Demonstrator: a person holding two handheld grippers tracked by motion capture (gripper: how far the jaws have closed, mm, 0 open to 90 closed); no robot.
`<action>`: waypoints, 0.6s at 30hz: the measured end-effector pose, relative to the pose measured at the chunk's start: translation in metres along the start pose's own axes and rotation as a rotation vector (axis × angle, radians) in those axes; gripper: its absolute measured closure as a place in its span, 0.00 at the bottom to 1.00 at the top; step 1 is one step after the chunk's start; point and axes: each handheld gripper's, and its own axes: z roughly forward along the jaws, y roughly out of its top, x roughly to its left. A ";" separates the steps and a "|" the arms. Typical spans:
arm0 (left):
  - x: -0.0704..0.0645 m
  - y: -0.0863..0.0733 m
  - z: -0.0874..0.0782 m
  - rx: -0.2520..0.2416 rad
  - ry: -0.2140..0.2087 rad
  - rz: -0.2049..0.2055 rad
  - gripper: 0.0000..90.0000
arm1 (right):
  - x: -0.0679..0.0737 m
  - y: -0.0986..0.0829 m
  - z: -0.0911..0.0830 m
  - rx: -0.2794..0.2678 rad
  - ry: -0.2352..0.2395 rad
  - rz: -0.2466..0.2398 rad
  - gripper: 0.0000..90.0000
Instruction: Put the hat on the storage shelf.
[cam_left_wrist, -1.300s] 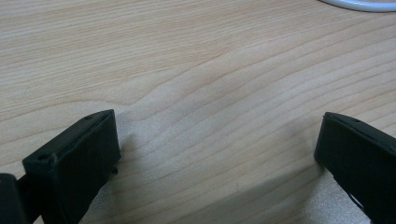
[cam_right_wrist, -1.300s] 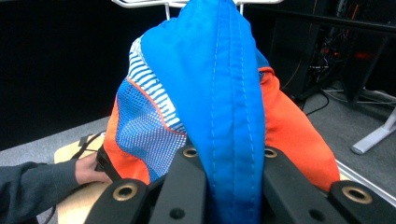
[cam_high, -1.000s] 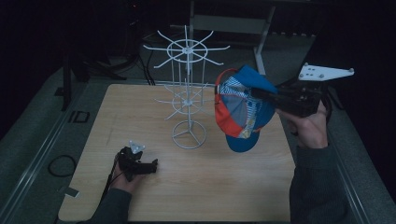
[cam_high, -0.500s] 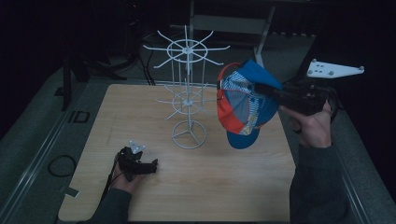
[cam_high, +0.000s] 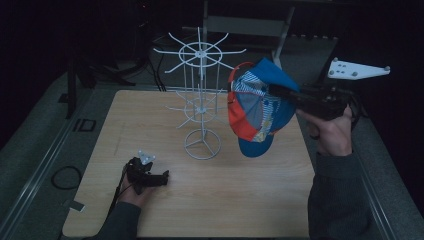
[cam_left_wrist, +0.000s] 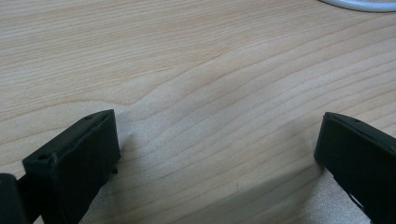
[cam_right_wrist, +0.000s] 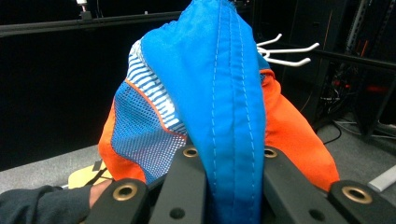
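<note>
In the high view, the left gripper lies low in the lower left of the frame, resting on the wooden table with a hand around it. In the left gripper view its jaws stand wide apart at the bottom corners, nothing but bare wood grain between them, and a sliver of white ring shows at the upper right edge.

Near the middle of the high view a white wire rack stands upright on the table, its hooks spreading out in two tiers above a round base.

Just right of the rack, in the upper right of centre, a blue and orange cap hangs in the air above the table, with the rack's upper hooks near it. The right gripper comes in from the right edge, held by a hand, and is clamped on the cap. In the right gripper view its jaws pinch a fold of the blue cloth at the bottom centre, with white hooks showing at the upper right behind the cap
</note>
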 end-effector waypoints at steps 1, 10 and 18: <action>0.000 0.000 0.000 0.000 0.000 0.000 0.00 | 0.000 0.000 0.001 -0.002 0.001 -0.005 0.98; 0.000 0.000 0.000 0.000 0.000 0.000 0.00 | -0.001 -0.006 0.026 0.057 -0.010 -0.002 0.97; 0.000 0.000 0.000 -0.001 0.000 0.000 0.00 | -0.005 -0.018 0.046 0.128 -0.044 0.008 0.93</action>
